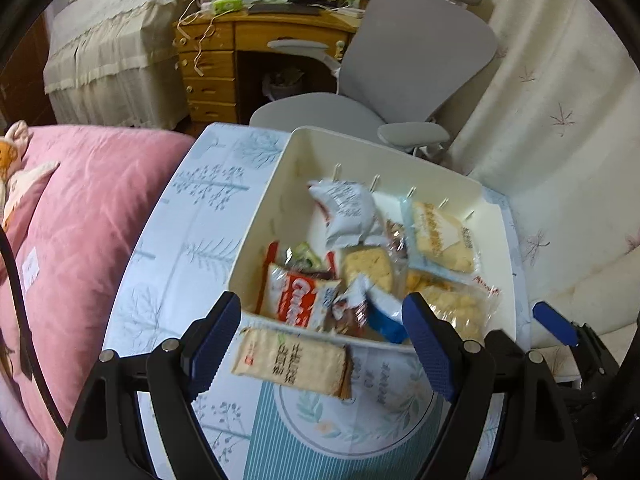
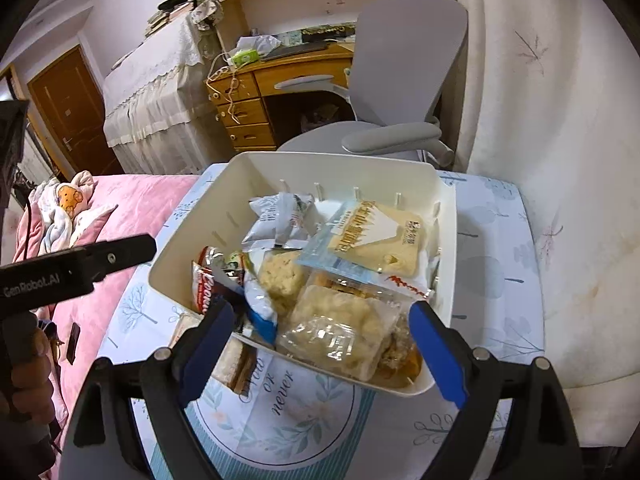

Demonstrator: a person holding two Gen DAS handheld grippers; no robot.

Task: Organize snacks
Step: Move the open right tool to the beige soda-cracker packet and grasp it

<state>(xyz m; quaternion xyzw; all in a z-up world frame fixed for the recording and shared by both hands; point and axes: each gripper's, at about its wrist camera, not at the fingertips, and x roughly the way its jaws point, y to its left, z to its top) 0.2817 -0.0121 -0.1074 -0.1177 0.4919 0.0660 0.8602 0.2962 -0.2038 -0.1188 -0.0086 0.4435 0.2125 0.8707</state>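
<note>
Spread wide and empty, the left gripper (image 1: 316,344) is poised over a cracker packet (image 1: 291,362) that could be nudged off the table (image 1: 168,240) if approached carelessly.

The cream plastic bin (image 1: 472,196) is crowded with wrapped snacks, leaving bare floor only in its upper-left corner. Below its near rim a tan cracker packet (image 1: 290,362) lies on the pale tree-print tablecloth (image 1: 192,216), which is bare at left. A grey office chair (image 1: 400,64) blocks the upper centre.
</note>
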